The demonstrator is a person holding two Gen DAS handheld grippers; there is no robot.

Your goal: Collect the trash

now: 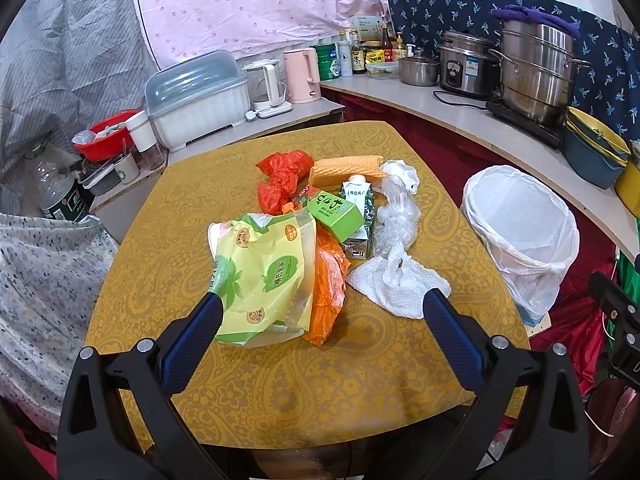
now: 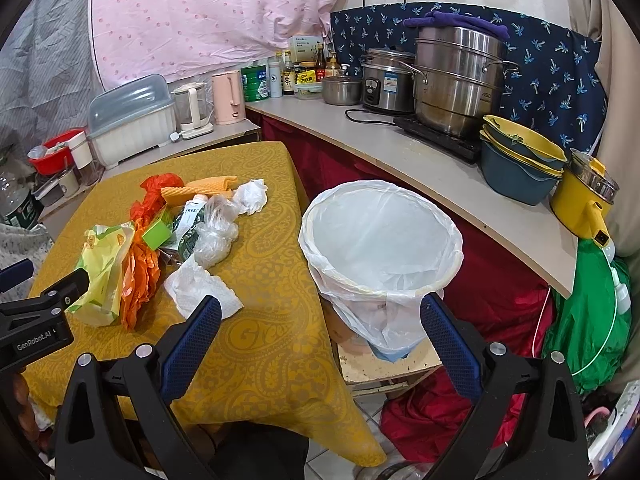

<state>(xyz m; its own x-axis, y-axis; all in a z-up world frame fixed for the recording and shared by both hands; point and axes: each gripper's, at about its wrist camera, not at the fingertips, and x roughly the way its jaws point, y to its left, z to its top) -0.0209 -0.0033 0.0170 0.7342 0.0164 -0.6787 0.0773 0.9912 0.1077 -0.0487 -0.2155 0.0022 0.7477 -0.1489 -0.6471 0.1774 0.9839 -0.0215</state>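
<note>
A pile of trash lies on the yellow table [image 1: 240,392]: a yellow-green plastic bag [image 1: 264,276], an orange bag [image 1: 326,292], a red bag [image 1: 282,178], a green carton [image 1: 336,212], a clear plastic wrap [image 1: 394,216], a white paper towel [image 1: 400,284] and an orange cloth [image 1: 346,168]. My left gripper [image 1: 322,304] is open, just short of the pile, above the table's near side. My right gripper [image 2: 320,308] is open and empty, between the table [image 2: 272,340] and the white-lined trash bin [image 2: 380,240]. The pile also shows in the right wrist view [image 2: 168,236].
The bin [image 1: 524,232] stands right of the table on a low board [image 2: 380,364]. A counter [image 2: 400,160] behind holds steel pots [image 2: 456,80], stacked bowls [image 2: 516,160], kettles and bottles. A dish box [image 1: 200,100] and red basin [image 1: 106,136] sit at back left.
</note>
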